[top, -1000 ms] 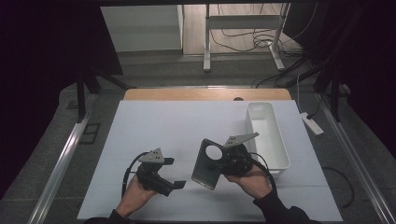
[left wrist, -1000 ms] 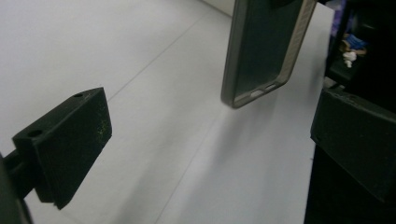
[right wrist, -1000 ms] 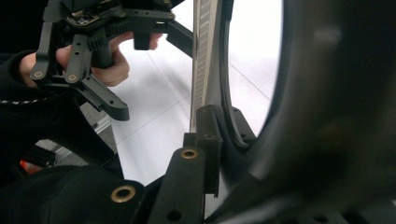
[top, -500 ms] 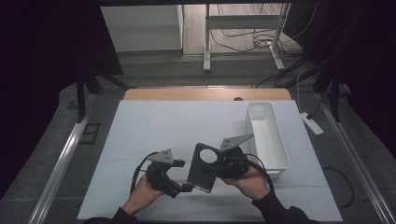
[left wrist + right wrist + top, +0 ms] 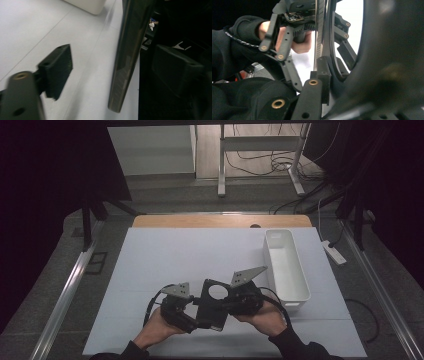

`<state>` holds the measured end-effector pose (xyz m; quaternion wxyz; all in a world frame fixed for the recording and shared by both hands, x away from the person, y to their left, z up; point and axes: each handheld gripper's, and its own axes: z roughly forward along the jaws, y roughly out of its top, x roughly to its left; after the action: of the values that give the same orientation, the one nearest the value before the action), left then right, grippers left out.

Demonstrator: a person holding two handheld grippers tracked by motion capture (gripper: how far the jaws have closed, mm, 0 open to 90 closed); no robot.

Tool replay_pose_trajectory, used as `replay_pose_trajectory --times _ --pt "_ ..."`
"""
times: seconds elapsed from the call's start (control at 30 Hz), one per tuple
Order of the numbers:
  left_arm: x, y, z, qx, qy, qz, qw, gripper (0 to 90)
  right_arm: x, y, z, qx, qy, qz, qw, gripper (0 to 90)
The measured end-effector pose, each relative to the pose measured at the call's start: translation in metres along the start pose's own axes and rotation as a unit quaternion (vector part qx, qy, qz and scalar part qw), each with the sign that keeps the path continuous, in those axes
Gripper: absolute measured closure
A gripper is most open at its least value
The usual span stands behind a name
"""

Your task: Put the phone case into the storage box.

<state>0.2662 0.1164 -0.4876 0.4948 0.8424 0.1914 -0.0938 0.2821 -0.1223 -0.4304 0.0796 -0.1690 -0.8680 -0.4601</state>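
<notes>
Dim room around me, dark at both sides; the pale surface (image 5: 200, 255) catches soft overhead light. Close parts before my tool cameras blur badly, edges smeared.

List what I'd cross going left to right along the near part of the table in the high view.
Left tongs → black plate with a round hole → right tongs → white bin.

1. A table (image 5: 165, 265) with a pale sheet over its top carries everything.
2. A white bin (image 5: 286, 265) stands on the table's right side, long side running front to back.
3. A wooden strip (image 5: 190, 221) borders the table's far edge, left of the bin.
</notes>
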Motion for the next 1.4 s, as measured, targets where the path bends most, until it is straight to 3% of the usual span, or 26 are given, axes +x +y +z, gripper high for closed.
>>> replay_pose_trajectory --times 0.13,0.3,0.37,0.67,0.77,1.0,1.07,1.3,1.4 --pt "-0.001 0.0 0.001 0.002 -0.024 0.007 0.9997 39.2 0.004 0.001 0.0 -0.002 0.013 -0.009 0.9999 86.7" --pt "-0.002 -0.001 0.003 0.01 -0.056 0.014 0.9983 53.7 0.009 0.003 0.003 0.0 0.023 -0.021 0.9995 86.7" --pt "-0.002 -0.001 0.004 0.009 -0.058 0.014 0.9982 60.4 0.009 0.002 0.004 0.0 0.026 -0.024 0.9994 86.7" --pt "-0.001 -0.002 0.006 0.009 -0.091 0.021 0.9956 80.8 0.012 0.002 0.006 -0.001 0.034 -0.04 0.9986 86.7" --pt "-0.001 -0.002 0.007 0.01 -0.095 0.022 0.9952 83.5 0.011 0.002 0.006 0.0 0.037 -0.039 0.9986 86.6" --pt "-0.003 0.0 0.006 0.019 -0.08 0.036 0.996 85.9 0.005 -0.001 0.006 -0.008 0.049 -0.026 0.9984 85.0" --pt "-0.003 0.001 0.007 0.021 -0.071 0.031 0.9968 86.1 0.005 -0.001 0.006 -0.006 0.039 -0.026 0.9989 82.2" --pt "0.0 0.0 0.008 0.039 -0.04 0.014 0.9984 86.3 0.003 -0.003 0.007 -0.011 -0.011 -0.036 0.9992 53.5" --pt "0.0 0.0 0.007 0.044 -0.021 0.011 0.9987 86.2 0.0 -0.003 0.006 -0.018 -0.034 -0.026 0.9989 44.3"
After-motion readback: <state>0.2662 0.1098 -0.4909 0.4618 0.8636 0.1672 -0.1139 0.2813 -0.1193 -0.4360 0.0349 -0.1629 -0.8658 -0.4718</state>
